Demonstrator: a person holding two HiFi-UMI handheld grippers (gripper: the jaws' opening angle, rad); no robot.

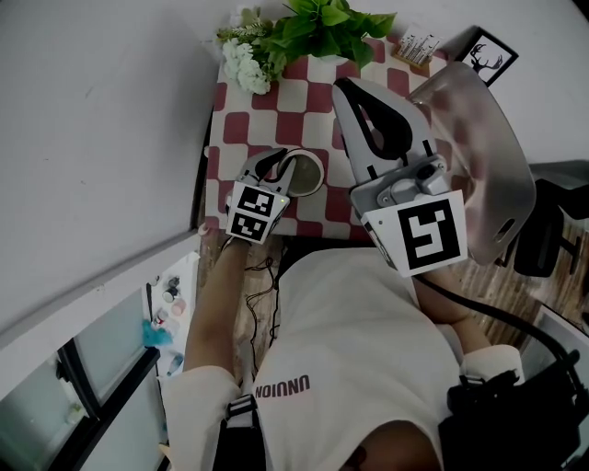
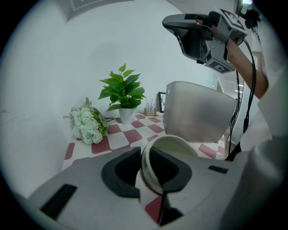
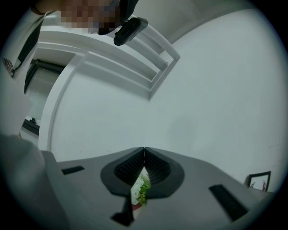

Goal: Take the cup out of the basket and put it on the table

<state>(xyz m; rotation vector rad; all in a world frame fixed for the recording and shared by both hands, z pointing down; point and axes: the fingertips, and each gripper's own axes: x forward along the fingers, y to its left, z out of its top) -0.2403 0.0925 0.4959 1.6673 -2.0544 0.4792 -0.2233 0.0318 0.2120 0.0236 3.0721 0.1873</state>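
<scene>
1 round white cup (image 1: 311, 173), rim pinched by left hand-held gripper (image 1: 282, 164); right hand-held gripper (image 3: 144, 156) pressed together, empty; 1 smooth grey basket (image 1: 488, 156).

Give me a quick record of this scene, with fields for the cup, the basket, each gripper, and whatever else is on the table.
cup: outside the basket, over the near side of the table; contact with the table unclear
basket: grey, at the table's right, beside the cup
left gripper: shut on the cup's rim
right gripper: shut, empty, raised above the table
other items: potted plant and white flowers at the far edge
</scene>
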